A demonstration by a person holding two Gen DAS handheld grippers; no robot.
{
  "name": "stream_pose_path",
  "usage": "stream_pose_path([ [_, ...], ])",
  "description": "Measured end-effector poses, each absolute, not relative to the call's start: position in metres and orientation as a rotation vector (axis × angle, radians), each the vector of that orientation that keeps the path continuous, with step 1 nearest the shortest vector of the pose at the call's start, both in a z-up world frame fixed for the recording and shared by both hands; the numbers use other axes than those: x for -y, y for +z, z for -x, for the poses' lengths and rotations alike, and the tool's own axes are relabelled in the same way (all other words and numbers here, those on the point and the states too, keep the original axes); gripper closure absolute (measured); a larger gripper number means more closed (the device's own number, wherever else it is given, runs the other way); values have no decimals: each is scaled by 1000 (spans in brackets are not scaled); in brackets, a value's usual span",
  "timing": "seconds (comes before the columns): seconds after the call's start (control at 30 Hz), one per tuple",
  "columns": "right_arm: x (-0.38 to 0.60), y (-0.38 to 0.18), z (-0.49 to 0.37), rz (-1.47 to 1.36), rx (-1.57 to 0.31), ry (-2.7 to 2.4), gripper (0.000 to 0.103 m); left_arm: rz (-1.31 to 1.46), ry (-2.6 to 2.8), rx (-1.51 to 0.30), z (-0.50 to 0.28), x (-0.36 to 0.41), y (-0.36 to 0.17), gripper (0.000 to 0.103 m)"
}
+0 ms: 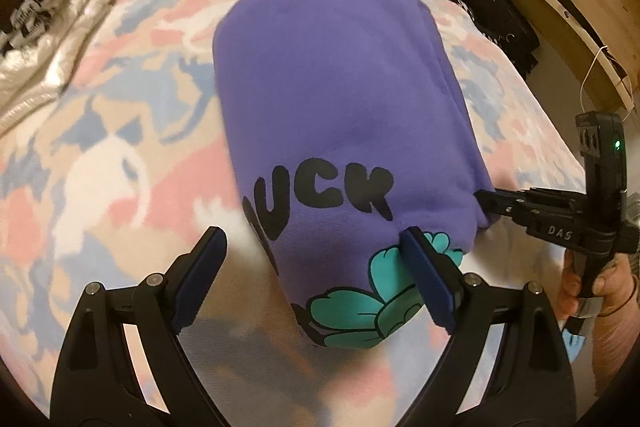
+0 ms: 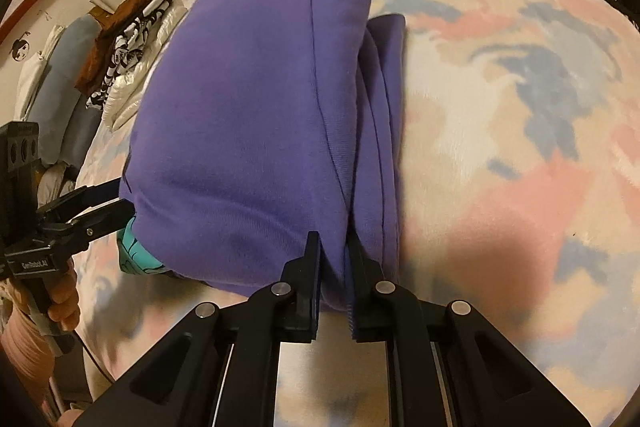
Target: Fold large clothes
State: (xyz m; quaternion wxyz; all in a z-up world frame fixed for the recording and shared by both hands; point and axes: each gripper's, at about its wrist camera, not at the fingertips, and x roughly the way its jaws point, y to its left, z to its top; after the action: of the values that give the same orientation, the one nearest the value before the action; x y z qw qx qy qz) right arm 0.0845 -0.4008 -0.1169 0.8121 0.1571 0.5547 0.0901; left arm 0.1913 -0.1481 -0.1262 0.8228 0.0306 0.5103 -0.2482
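Sweatshirt (image 2: 248,115) edge pinched in right tool (image 2: 334,255) (folded)

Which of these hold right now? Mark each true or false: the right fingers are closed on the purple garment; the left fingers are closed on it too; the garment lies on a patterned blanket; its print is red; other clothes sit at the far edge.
1. Right fingers closed on the purple garment: true.
2. Left fingers closed on it: false, they stand wide open around its near edge.
3. Garment lies on a patterned blanket: true.
4. Print is red: false, teal with black letters.
5. Other clothes at the far edge: true.
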Motion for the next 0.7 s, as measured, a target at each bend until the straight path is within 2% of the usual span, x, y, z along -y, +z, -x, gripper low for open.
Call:
stream_pose_path([
  [0.27,408,-93,-92,-350,-1161,174,88,-60,-538,-1098,-186,145,-108,15],
  [0.37,410,-81,-91,-357,-1149,177,82,-12,-550,-1125,-186,140,-106,15],
  [0.5,400,-63,-90,-357,-1125,186,66,5,-552,-1118,-183,137,-102,15],
  [0.67,396,-39,-86,-341,-1109,209,63,55,-550,-1116,-183,133,-100,15],
  [0.7,395,-37,-88,-338,-1108,211,59,63,-549,-1115,-183,131,-99,15],
])
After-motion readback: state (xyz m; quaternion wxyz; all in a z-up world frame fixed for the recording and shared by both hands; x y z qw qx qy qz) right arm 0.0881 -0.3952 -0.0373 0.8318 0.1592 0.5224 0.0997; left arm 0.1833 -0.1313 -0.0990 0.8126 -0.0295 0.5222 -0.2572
